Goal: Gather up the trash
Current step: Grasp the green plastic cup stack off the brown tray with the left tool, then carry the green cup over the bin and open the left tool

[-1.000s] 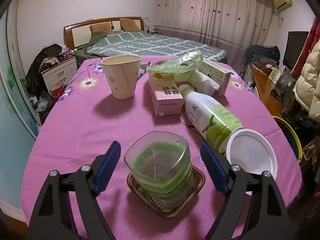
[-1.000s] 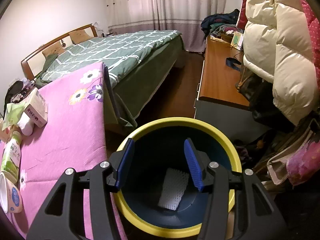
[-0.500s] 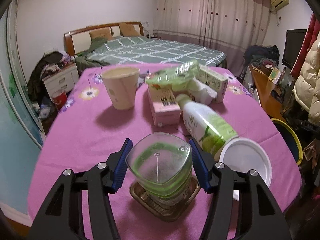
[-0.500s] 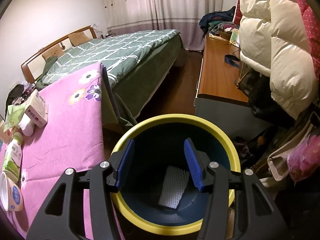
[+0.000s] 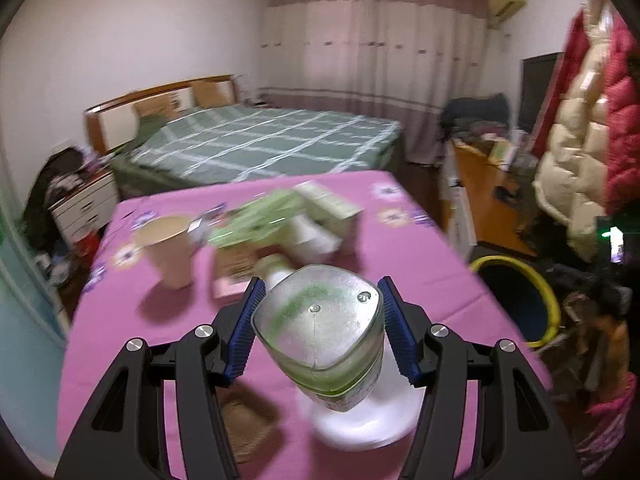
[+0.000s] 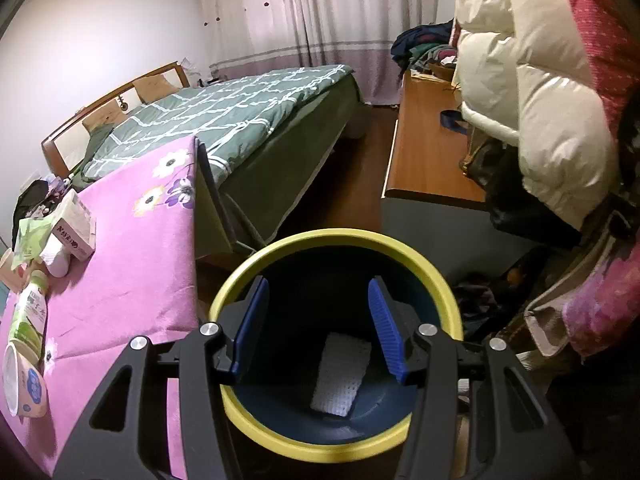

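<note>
Table (image 5: 168,336), pink floral cloth, carries the remaining trash: paper cup (image 5: 168,252), pink carton (image 5: 234,268), green wrapper (image 5: 256,220), small box (image 5: 328,208), all blurred in the left view. Bin (image 6: 336,432), yellow rim, dark blue inside, sits on the floor just beside the table edge; white textured sheet (image 6: 340,376) lies at its bottom. Left gripper (image 5: 316,334): jaws clamped on clear plastic cup (image 5: 320,332) with green residue, held above the table over a white lid-like disc (image 5: 360,420). Brown tray (image 5: 244,428) on the table below left. Right gripper (image 6: 316,326): jaws partly open, holding nothing, directly over the bin mouth. Green-label bottle (image 6: 30,316) and tub (image 6: 22,380) lie on their sides at the table's near edge in the right view.
</note>
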Tool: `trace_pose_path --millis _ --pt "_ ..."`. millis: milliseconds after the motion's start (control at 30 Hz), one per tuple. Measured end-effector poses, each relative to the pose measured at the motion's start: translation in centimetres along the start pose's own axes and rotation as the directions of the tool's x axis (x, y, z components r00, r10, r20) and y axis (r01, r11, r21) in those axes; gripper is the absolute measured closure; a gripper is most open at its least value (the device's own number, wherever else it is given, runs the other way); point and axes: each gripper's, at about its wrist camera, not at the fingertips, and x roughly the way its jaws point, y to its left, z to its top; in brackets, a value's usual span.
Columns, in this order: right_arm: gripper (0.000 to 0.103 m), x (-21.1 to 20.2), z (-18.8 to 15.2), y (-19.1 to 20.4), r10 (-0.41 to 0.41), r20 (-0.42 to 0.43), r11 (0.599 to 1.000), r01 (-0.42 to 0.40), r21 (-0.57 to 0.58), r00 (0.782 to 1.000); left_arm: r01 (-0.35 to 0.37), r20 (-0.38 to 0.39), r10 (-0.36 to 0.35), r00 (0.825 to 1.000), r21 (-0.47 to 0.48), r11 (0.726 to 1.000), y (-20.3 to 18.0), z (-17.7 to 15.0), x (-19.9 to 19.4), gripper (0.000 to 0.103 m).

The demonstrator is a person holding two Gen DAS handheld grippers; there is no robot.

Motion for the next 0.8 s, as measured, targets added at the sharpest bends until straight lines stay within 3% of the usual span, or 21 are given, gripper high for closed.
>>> trace_pose_path --millis 200,433,667,800 --pt "0.053 -1.6 -1.0 -2.3 -0.021 0.012 0.999 0.021 0.029 1.000 0.163 -0.010 -0.163 0.987 0.089 0.983 -8.1 2.1 2.3 0.045" --pt "0.053 -3.7 -2.5 -4.6 -0.069 0.026 0.997 0.068 0.036 0.997 0.325 -0.115 -0.308 0.944 0.179 0.929 -18.6 2.2 8.0 0.045" --pt "0.053 -4.4 -3.6 -6.9 -0.093 0.014 0.994 0.092 0.063 0.996 0.393 -0.220 -0.348 0.911 0.208 0.896 -26.0 1.4 14.0 0.045" --pt "0.053 -4.2 -4.3 -7.8 -0.099 -0.002 0.991 0.099 0.085 0.995 0.404 -0.259 -0.346 0.902 0.220 0.888 -28.9 1.0 16.5 0.045"
